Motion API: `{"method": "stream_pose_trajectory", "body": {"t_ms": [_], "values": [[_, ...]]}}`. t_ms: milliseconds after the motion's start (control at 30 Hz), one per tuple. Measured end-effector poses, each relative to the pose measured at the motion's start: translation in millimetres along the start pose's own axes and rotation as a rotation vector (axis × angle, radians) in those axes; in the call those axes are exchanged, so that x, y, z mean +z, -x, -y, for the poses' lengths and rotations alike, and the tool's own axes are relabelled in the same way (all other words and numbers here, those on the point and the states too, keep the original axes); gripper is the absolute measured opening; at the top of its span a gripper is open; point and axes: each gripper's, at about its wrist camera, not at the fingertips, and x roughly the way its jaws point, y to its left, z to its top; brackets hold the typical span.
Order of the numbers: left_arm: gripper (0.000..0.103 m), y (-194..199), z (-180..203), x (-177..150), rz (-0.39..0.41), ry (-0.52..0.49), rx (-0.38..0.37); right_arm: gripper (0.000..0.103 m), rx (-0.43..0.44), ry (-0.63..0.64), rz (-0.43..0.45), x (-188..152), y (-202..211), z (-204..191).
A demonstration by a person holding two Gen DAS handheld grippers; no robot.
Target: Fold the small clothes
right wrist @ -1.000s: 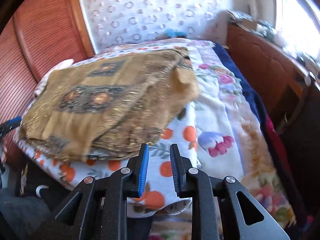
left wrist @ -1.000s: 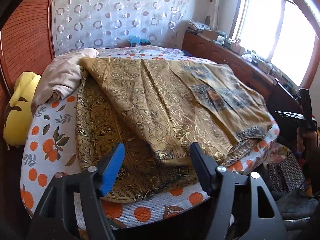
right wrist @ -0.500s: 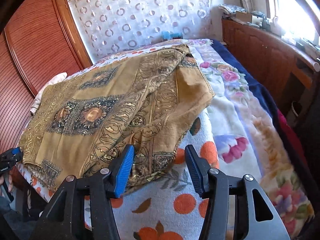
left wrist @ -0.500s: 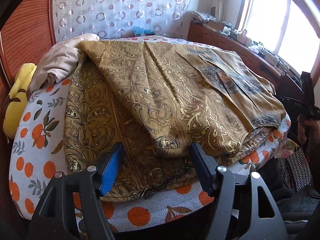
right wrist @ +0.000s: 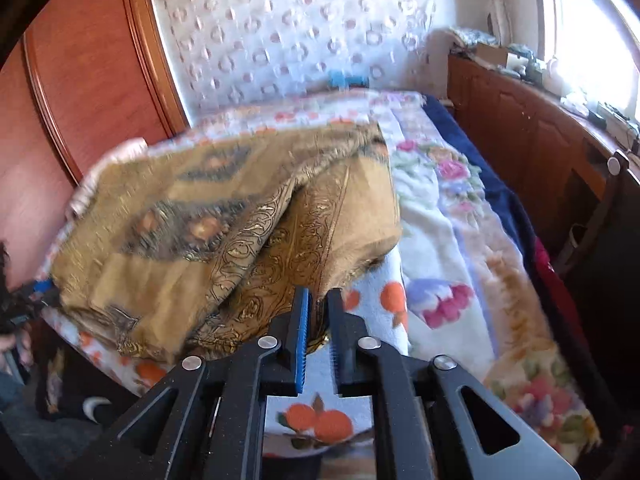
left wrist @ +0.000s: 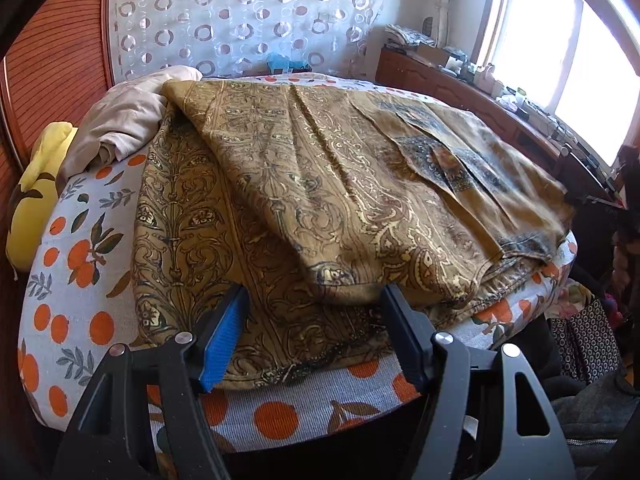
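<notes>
The left gripper has its black fingers, one with a blue ribbed pad, spread wide over the near edge of the mustard-gold cloth with dark paisley scrollwork. The lower layer of the cloth lies between and under them, but neither pad presses on it; nothing is held there.

The right gripper has just been closing its fingers, and they now stand narrow, nipping the near right corner of the same cloth. The gold hem runs into the slim gap between the blue pad and the black finger, and the fabric rises in a soft ridge from that pinch.

The cloth lies partly folded on the bed with the white sheet printed with oranges and leaves, one layer doubled over another. Its long axis runs across the bed from left to right, its near hem by the bed's near edge. From the left camera, a crumpled beige cloth lies at its far left corner, and a yellow plush cushion sits farther left. A floral fleece blanket covers the bed to the right of it.
</notes>
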Motion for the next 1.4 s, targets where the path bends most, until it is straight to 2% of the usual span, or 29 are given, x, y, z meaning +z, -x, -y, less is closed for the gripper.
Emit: {"method": "stream_pose_trajectory", "body": {"t_ms": [67, 133, 233, 433, 467, 500, 533, 567, 667, 800, 900, 1033, 1133, 1267, 1333, 1400], "values": [[0.069, 5.3, 1.0, 1.8, 0.016, 0.000, 0.002, 0.038, 0.009, -0.042, 0.006, 0.0, -5.9, 7.6], [0.069, 12.3, 2.3, 5.6, 0.039, -0.002, 0.006, 0.047, 0.014, -0.083, 0.006, 3.0, -13.5, 12.5], [0.069, 22.1, 8.2, 15.2, 0.078, -0.017, 0.002, 0.047, 0.053, -0.138, -0.004, 6.5, -28.0, 16.4], [0.069, 15.2, 24.2, 33.1, 0.097, -0.054, -0.012, 0.047, 0.029, -0.166, 0.003, 11.9, -42.1, 19.7], [0.069, 10.1, 26.3, 33.6, 0.089, -0.058, -0.008, 0.045, 0.042, -0.173, 0.003, 12.6, -43.0, 19.4], [0.069, 3.7, 28.2, 33.3, 0.078, -0.058, -0.003, 0.037, 0.056, -0.175, 0.004, 13.3, -44.9, 19.1], [0.069, -3.9, 29.6, 32.0, 0.062, -0.056, 0.002, 0.012, 0.069, -0.173, 0.003, 16.5, -46.4, 18.4], [0.069, -7.6, 30.2, 30.6, 0.054, -0.055, 0.002, 0.007, 0.073, -0.168, 0.003, 19.1, -46.8, 16.2], [0.069, -18.7, 27.0, 25.4, 0.020, -0.037, 0.007, 0.004, 0.111, -0.118, 0.053, 35.8, -37.5, -0.4], [0.069, -8.6, 16.3, 18.2, 0.037, -0.003, -0.002, 0.004, 0.174, 0.000, 0.126, 73.7, -18.8, -45.0], [0.069, 11.8, 0.6, 13.0, 0.075, 0.032, 0.009, 0.004, 0.241, 0.116, 0.164, 103.9, -11.2, -97.5], [0.069, 40.7, -30.3, 2.5, 0.119, 0.091, 0.051, 0.004, 0.371, 0.264, 0.180, 131.4, -15.8, -187.1], [0.069, 60.6, -58.4, -9.2, 0.141, 0.137, 0.100, 0.004, 0.482, 0.360, 0.160, 131.9, -25.5, -253.1], [0.069, 76.8, -88.9, -22.3, 0.148, 0.191, 0.152, 0.004, 0.638, 0.447, 0.069, 113.6, -51.3, -329.7], [0.069, 82.0, -101.2, -28.6, 0.154, 0.214, 0.173, 0.004, 0.671, 0.495, 0.022, 101.7, -68.9, -356.6], [0.069, 83.6, -108.2, -32.6, 0.158, 0.233, 0.179, 0.007, 0.659, 0.525, -0.023, 96.4, -85.5, -368.8]]}}
